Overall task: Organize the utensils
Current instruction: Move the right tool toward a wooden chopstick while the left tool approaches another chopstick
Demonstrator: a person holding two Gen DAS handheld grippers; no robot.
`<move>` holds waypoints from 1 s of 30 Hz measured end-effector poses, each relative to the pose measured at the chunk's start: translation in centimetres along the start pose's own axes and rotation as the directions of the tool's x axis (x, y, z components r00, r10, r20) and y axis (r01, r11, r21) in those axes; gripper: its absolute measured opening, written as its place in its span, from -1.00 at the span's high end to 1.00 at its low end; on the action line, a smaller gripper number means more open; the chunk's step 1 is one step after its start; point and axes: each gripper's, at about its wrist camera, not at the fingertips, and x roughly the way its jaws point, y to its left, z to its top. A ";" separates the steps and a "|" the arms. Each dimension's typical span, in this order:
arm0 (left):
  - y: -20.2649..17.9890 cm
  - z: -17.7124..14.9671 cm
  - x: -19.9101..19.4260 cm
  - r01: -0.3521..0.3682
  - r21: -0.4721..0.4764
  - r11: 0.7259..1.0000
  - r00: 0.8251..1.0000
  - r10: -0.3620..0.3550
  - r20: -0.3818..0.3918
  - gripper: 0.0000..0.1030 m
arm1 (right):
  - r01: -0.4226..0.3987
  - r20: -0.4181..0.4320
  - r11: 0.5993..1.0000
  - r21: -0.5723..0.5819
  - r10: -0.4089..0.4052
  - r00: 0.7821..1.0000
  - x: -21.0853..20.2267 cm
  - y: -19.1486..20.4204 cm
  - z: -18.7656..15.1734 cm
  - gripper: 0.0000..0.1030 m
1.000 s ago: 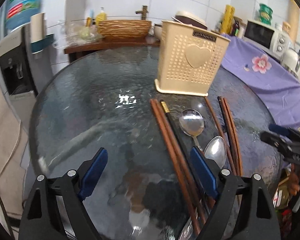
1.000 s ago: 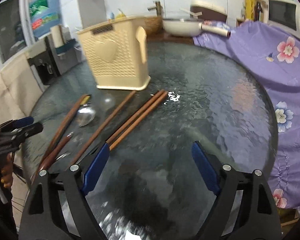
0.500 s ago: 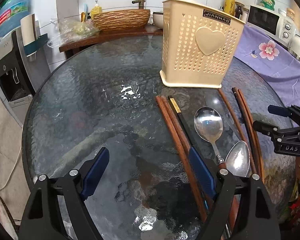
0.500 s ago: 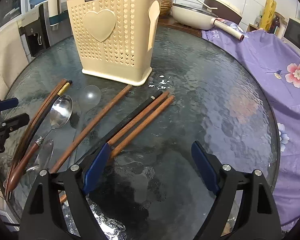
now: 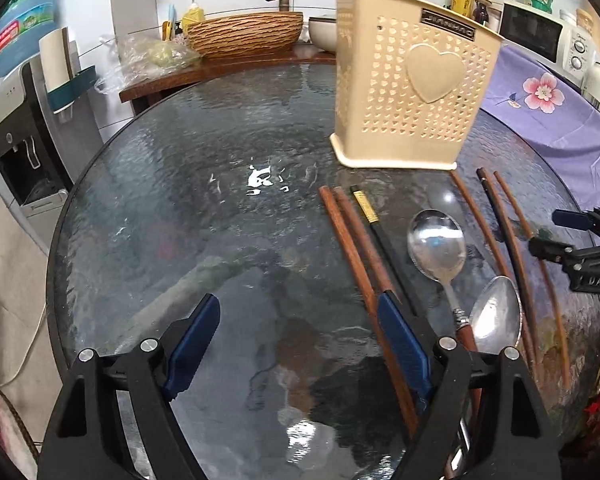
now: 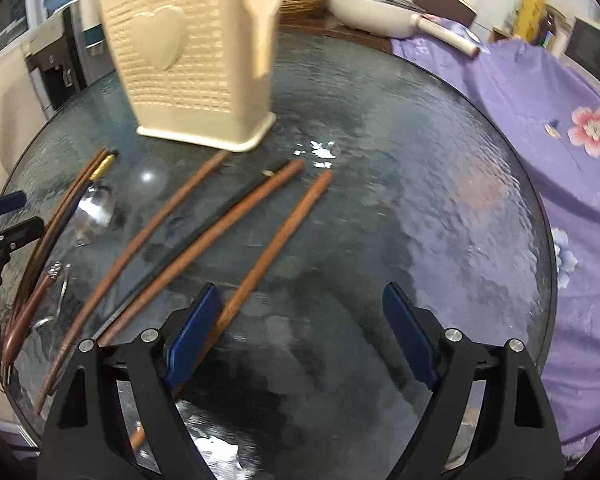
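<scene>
A cream perforated utensil holder [image 5: 412, 84] with a heart stands upright on the round glass table [image 5: 204, 216]; it also shows in the right wrist view [image 6: 196, 60]. In front of it lie several brown chopsticks [image 5: 352, 252], a black chopstick [image 5: 374, 222] and two metal spoons [image 5: 436, 240]. The chopsticks [image 6: 216, 224] and one spoon [image 6: 94, 212] show in the right wrist view. My left gripper [image 5: 300, 344] is open and empty, low over the table, its right finger by the brown chopsticks. My right gripper [image 6: 300, 328] is open and empty; its left finger is next to a brown chopstick [image 6: 284, 232].
A purple flowered cloth [image 6: 540, 112] covers the surface to the right of the table. Behind it stand a wicker basket [image 5: 244, 34], a bowl, a white pan [image 6: 372, 16] and a microwave [image 5: 540, 36]. A water dispenser [image 5: 16, 120] stands at the left.
Both grippers have moved closer to the utensils and lower over the table. One brown chopstick on the right now lies apart from its neighbour. Both grippers stay open.
</scene>
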 end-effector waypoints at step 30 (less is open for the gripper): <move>-0.9 0.7 0.6 -0.002 0.013 1.000 0.999 0.002 -0.037 -0.40 | 0.001 -0.015 0.999 0.041 0.000 1.000 0.3 -0.2 0.8 -0.50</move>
